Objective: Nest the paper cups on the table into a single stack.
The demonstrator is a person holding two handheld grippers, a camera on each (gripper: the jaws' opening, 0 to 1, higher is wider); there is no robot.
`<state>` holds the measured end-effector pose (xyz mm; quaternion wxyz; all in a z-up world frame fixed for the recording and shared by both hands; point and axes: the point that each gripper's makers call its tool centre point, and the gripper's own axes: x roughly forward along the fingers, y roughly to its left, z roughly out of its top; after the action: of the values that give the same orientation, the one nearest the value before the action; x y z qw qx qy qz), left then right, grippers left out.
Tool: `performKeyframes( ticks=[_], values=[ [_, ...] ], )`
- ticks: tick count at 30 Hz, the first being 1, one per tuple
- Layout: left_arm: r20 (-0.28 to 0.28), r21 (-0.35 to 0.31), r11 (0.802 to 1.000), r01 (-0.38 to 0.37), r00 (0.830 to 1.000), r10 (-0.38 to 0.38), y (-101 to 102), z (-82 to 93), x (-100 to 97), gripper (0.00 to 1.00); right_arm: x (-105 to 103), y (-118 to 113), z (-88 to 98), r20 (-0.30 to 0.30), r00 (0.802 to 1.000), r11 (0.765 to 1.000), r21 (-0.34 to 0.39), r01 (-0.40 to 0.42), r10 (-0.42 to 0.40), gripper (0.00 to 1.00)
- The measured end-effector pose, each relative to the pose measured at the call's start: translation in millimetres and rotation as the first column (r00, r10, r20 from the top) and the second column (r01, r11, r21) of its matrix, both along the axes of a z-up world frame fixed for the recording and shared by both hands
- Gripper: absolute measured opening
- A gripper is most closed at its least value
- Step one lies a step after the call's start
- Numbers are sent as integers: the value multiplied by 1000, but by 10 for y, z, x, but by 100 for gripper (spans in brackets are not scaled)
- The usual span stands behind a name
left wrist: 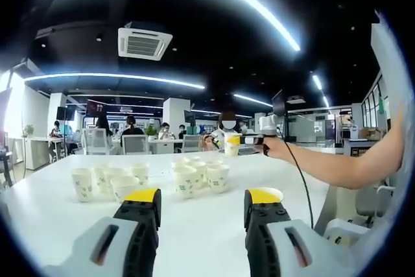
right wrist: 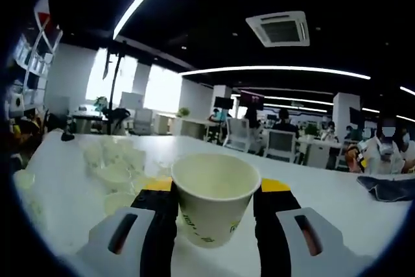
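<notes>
Progress looks early. Loose paper cups [left wrist: 188, 178] stand singly across the far-middle of the white table [left wrist: 65, 225], two clusters, mouths up, long axis vertical. No tall stack is visible anywhere, so by my read nearly all nesting is left.

Right gripper [right wrist: 212, 215] is clamped on one cup [right wrist: 214, 207], jaws pressing both sides of its wall. That cup sits upright, mouth up and open toward the camera, long axis vertical, lifted off the table. In the left gripper view the same gripper is far right, carried by a hand [left wrist: 277, 148] above the far table edge.

Left gripper [left wrist: 203, 215] has its jaws spread, nothing between them, low over the near table. A single cup [left wrist: 269, 194] stands just past its right jaw, mouth up.

Right gripper view shows more cups [right wrist: 117, 167] left of the held one, blurred; count unclear.
</notes>
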<state>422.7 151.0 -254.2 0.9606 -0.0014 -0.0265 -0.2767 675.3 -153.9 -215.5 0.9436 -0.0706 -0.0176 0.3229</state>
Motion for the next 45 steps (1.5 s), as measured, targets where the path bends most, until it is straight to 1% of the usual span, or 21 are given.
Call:
performKeyframes(
  ticks=[6, 8, 9, 13, 17, 21, 27, 28, 29, 33, 35, 37, 40, 45],
  values=[
    [-3, -11, 1000, 6, 1000, -6, -6, -22, -6, 55, -345, 115, 117, -5, 999, 999, 18, -40, 40, 49],
    [-1, -16, 1000, 6, 1000, -6, 2, -21, -11, 55, -496, 161, 186, -1, 998, 998, 24, -57, 57, 49],
    [-2, -17, 1000, 7, 1000, -7, 3, -24, -15, 55, -438, 119, 211, 1, 998, 998, 24, -60, 60, 49],
    [2, -23, 1000, 5, 1000, -5, 30, -11, -22, 55, -460, 85, 284, -3, 997, 996, 28, -81, 81, 49],
    [-1, -26, 1000, 5, 1000, -6, 65, -27, 8, 55, -598, 136, 330, 7, 994, 993, 23, -114, 113, 49],
    [-5, -30, 999, 9, 1000, -9, 67, -47, 23, 54, -783, 264, 381, 11, 985, 985, 21, -172, 172, 49],
    [0, -29, 999, 18, 1000, -18, 33, -29, 20, 54, -1165, 584, 443, 9, 958, 958, 18, -286, 286, 49],
    [0, -26, 1000, 18, 1000, -18, 29, -30, 21, 54, -1203, 616, 446, 9, 955, 955, 18, -296, 296, 49],
    [1, -26, 1000, 17, 1000, -17, 30, -27, 22, 54, -1291, 684, 455, 11, 949, 949, 16, -315, 315, 49],
    [-1, -26, 999, 22, 1000, -22, 10, -32, 20, 54, -1530, 853, 460, 22, 932, 932, -3, -362, 362, 49],
    [0, -25, 999, 23, 1000, -23, 2, -30, 20, 54, -1591, 894, 464, 23, 927, 927, -3, -375, 375, 49],
    [2, -27, 999, 28, 1000, -28, -15, -22, 10, 54, -1707, 968, 467, 26, 917, 918, -2, -397, 397, 49],
    [3, -25, 999, 30, 1000, -30, -33, -22, 1, 54, -1750, 1009, 412, 16, 913, 913, -5, -408, 408, 49],
    [5, -26, 999, 31, 1000, -31, -48, -14, -8, 54, -1924, 1126, 337, -1, 891, 890, 36, -454, 454, 49]
  ],
)
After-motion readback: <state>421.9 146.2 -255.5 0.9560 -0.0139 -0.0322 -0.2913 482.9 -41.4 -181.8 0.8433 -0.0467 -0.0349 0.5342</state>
